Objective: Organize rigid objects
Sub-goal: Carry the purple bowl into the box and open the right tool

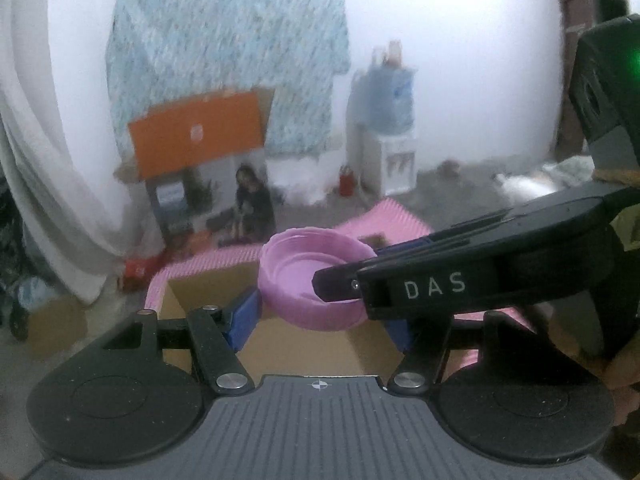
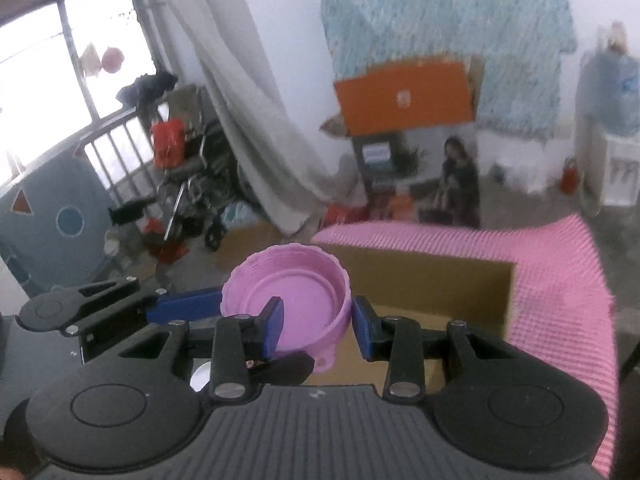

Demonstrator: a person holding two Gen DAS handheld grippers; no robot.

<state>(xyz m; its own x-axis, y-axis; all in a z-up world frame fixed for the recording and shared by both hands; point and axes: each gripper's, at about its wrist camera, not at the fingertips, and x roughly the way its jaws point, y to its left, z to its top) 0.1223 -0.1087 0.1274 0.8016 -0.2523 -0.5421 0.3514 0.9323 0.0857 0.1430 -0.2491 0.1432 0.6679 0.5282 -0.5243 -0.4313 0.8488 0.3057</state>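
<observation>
A large pink plastic lid [image 1: 308, 276] hangs upside down above an open cardboard box [image 1: 200, 292]. My left gripper [image 1: 320, 320] has its blue fingers [image 1: 242, 320] on either side of the lid. My right gripper [image 2: 318, 328] pinches the lid's [image 2: 288, 296] wall, one blue finger [image 2: 274, 326] inside the rim and one outside. In the left wrist view the right gripper [image 1: 344, 284] reaches in from the right and dips into the lid. In the right wrist view the left gripper's blue finger [image 2: 184, 306] touches the lid's left side.
The cardboard box [image 2: 432, 280] sits on a pink ridged mat [image 2: 560, 280]. Behind stand an orange-flapped carton [image 1: 196, 136], a water dispenser [image 1: 384, 128], a white curtain [image 2: 248, 100] and a wheelchair with clutter [image 2: 192, 184].
</observation>
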